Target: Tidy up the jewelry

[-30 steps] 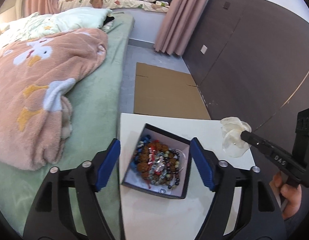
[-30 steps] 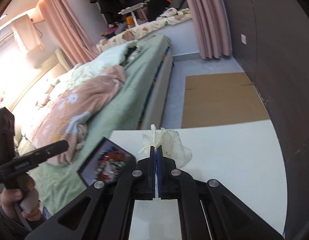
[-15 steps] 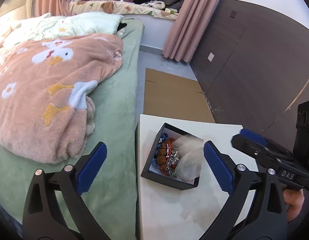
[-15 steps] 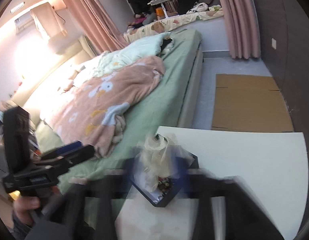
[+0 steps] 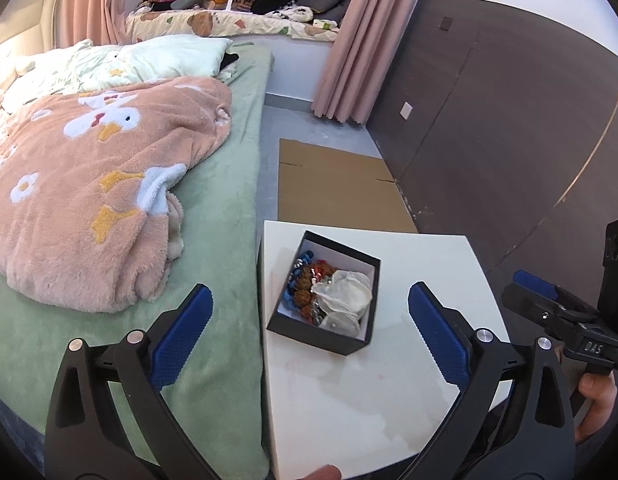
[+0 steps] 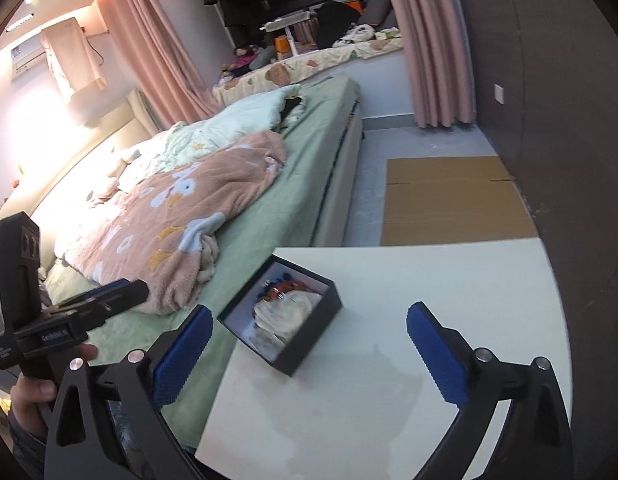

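Note:
A black box [image 5: 361, 346] with a white lining sits on the white table [image 5: 369, 400], near the table's left edge. Inside lie bead bracelets [image 5: 305, 280], and a sheer white pouch [image 5: 345, 296] rests on top of them. My left gripper [image 5: 309, 289] is open wide, back from the box, with nothing between its blue pads. My right gripper [image 6: 309, 310] is opening. Its pads stand far apart and grip nothing, with the box [image 6: 309, 340] and pouch [image 6: 285, 312] lying ahead of them. Each gripper appears at the edge of the other's view, held in a hand.
A bed with a green sheet [image 5: 213, 240] and a pink fleece blanket [image 5: 89, 200] runs along the table's left side. Flat cardboard [image 5: 337, 188] lies on the floor beyond the table. A dark panelled wall [image 5: 509, 140] stands to the right.
The right gripper was shut on the white pouch. It has let go, and the pouch now lies in the box. Both grippers have spread wide and drawn back and up from the box.

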A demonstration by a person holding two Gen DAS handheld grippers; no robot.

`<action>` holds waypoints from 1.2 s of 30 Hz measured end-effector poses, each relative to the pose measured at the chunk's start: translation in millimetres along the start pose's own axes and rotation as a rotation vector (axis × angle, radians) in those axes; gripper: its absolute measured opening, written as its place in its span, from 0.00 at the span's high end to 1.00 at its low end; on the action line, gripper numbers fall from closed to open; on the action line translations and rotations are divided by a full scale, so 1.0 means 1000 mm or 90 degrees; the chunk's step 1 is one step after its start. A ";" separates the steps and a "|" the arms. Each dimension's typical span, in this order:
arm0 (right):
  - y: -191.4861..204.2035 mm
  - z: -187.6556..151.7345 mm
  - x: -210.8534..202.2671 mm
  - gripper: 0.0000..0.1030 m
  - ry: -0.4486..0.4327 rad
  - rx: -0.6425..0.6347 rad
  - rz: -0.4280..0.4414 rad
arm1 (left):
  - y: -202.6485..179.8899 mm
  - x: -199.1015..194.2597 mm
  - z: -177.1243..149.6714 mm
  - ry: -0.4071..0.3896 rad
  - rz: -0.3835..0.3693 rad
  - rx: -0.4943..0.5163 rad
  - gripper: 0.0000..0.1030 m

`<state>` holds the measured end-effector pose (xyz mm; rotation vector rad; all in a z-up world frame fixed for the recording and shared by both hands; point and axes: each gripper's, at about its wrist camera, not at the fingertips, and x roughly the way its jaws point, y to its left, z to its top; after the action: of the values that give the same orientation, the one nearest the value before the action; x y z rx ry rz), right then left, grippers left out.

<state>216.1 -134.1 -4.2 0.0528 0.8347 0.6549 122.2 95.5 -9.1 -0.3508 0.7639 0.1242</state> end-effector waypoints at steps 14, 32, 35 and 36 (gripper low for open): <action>-0.009 -0.037 -0.067 0.07 -0.010 0.019 -0.063 | -0.039 -0.054 -0.022 -0.011 -0.030 0.063 0.05; 0.005 -0.076 -0.141 0.07 -0.049 0.009 -0.107 | -0.054 -0.113 -0.057 -0.040 -0.020 0.110 0.05; 0.004 -0.080 -0.147 0.07 -0.052 0.014 -0.107 | -0.051 -0.118 -0.060 -0.040 -0.018 0.110 0.05; 0.004 -0.081 -0.149 0.07 -0.053 0.015 -0.109 | -0.051 -0.120 -0.062 -0.041 -0.019 0.109 0.05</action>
<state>84.3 -230.8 41.2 0.0292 0.7568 0.4796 7.6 28.2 46.2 -0.1943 0.7007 0.0418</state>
